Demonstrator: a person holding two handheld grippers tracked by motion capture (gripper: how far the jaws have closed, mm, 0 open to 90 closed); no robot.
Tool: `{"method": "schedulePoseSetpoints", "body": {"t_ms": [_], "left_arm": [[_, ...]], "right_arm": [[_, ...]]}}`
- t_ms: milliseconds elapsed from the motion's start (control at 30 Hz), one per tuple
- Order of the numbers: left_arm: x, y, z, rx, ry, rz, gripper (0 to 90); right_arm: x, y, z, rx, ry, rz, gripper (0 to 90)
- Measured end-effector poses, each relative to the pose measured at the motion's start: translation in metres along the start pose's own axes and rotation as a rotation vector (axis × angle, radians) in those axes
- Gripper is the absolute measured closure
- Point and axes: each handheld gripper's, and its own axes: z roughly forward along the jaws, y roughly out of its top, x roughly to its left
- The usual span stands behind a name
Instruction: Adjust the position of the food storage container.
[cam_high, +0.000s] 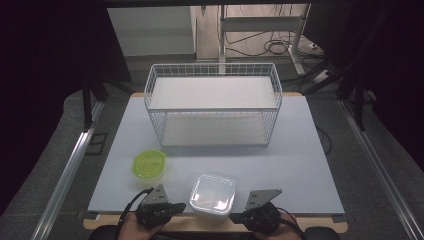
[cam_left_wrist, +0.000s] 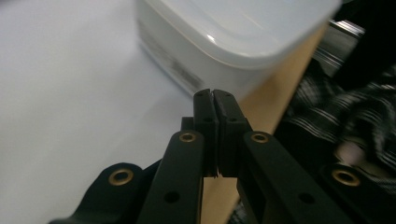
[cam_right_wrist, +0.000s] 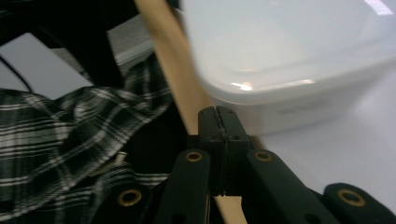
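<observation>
Here: two tongs, left (cam_high: 181, 205), right (cam_high: 236, 216), closed; one white container (cam_high: 213, 194) between.

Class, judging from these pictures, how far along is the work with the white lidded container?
Nothing looks done: the white lidded container sits at the table's near edge, the wire rack holds nothing. In hand: the left gripper and right gripper flank it, jaws shut, not gripping. Left: grasping and moving it; the green bowl is untouched.
</observation>
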Motion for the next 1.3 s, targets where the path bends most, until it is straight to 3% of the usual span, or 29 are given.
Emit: {"method": "schedulePoseSetpoints", "body": {"t_ms": [33,133,300,367,500,633,667,833,900,1067,1300], "left_arm": [[-0.001,0.0,0.002,0.01,-0.013,0.007,88.8],[-0.006,0.003,0.009,0.039,-0.056,0.037,88.3],[-0.011,0.009,0.021,0.051,-0.078,0.055,87.3],[-0.011,0.01,0.023,0.05,-0.083,0.057,87.6],[-0.013,0.017,0.032,0.056,-0.085,0.081,87.4],[-0.01,0.022,0.032,0.071,-0.066,0.1,87.4],[-0.007,0.022,0.027,0.064,-0.064,0.098,87.4],[0.006,0.017,0.012,0.034,-0.043,0.056,86.6],[0.011,0.017,0.011,0.043,-0.029,0.047,86.6],[0.015,0.019,0.015,0.042,-0.013,0.044,86.7],[0.022,0.028,0.024,0.031,0.001,0.026,85.8]], "right_arm": [[0.003,0.001,0.006,0.005,0.02,-0.008,89.7],[0.005,0.003,0.011,0.011,0.024,-0.014,89.6],[0.002,0.001,0.015,0.002,0.013,-0.008,89.6],[0.001,0.001,0.014,-0.001,0.019,-0.003,89.6],[-0.004,0.0,0.013,-0.006,-0.012,0.001,89.6],[-0.01,0.0,0.012,-0.013,-0.03,0.01,89.6],[-0.011,0.0,0.012,-0.012,-0.029,0.016,89.6],[-0.004,0.004,0.021,-0.027,0.071,0.018,89.5],[-0.001,0.005,0.025,-0.023,0.074,0.009,89.3],[0.002,0.013,0.034,-0.017,0.02,-0.019,88.7],[-0.014,0.009,0.022,-0.038,-0.035,0.017,88.8]]}}
